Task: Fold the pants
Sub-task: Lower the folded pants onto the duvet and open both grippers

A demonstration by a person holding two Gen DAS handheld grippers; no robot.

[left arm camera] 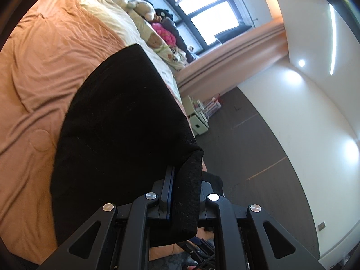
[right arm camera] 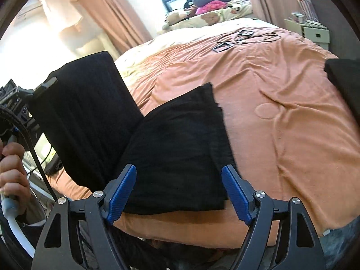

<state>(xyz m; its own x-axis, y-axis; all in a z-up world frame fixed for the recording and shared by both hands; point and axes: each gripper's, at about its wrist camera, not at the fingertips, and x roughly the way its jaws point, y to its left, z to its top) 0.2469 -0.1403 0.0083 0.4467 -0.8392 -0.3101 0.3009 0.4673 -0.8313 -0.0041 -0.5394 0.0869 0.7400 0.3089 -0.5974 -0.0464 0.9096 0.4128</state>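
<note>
pants [right arm camera: 180, 148] | left hand-held gripper [left arm camera: 184, 193] clamps them, hiding fingertips | right hand-held gripper [right arm camera: 180, 191] wide

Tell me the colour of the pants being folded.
Black. The pants show best in the right wrist view, lying on the orange bedspread.

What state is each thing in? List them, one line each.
Left tool: shut on the pants' edge.
Right tool: open, holding nothing, hovering over the pants.
Black pants: partly folded on the bed, one part lifted upright.
Orange bedspread: spread out, wrinkled.
Curtains: drawn aside from the window.
Cables: lying loose on the bed.
</note>
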